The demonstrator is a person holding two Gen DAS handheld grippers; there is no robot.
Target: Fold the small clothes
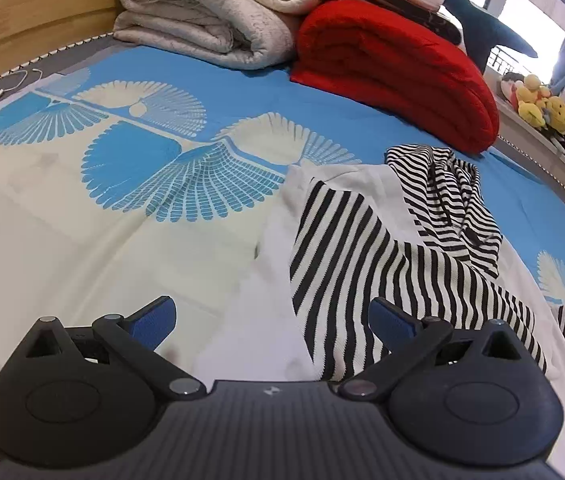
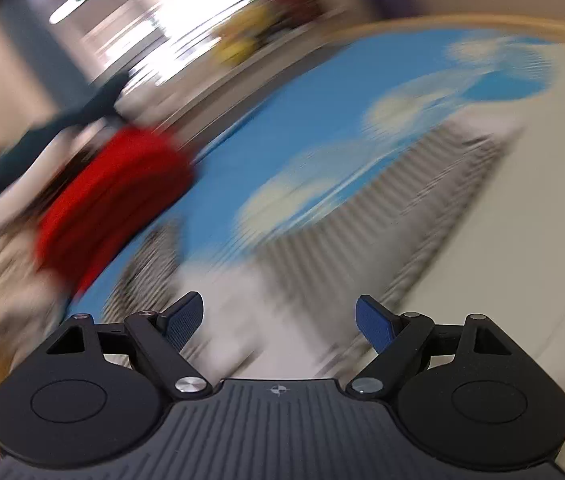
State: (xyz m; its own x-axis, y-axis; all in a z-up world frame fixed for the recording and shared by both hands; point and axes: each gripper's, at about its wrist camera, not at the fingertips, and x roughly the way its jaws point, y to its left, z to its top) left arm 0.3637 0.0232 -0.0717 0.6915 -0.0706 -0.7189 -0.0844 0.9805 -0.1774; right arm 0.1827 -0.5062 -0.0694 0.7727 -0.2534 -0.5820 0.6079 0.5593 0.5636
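Two grippers: left gripper point(image 1: 272, 320) and right gripper point(image 2: 278, 320), jaws wide, holding nothing.
Garment: striped top point(image 1: 362, 264) rumpled on bed point(image 1: 62, 240).
Advice: flatten first, then pinch one edge per side.

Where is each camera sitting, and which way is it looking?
Left wrist view: sits on the left gripper, looking down along its open fingers at the striped top on the bed sheet.
Right wrist view: sits on the right gripper, fingers open, looking down across the bed; very blurred.
Of the person, neither view shows anything but the gripper.
Both show the red blanket, the sheet and the striped top.
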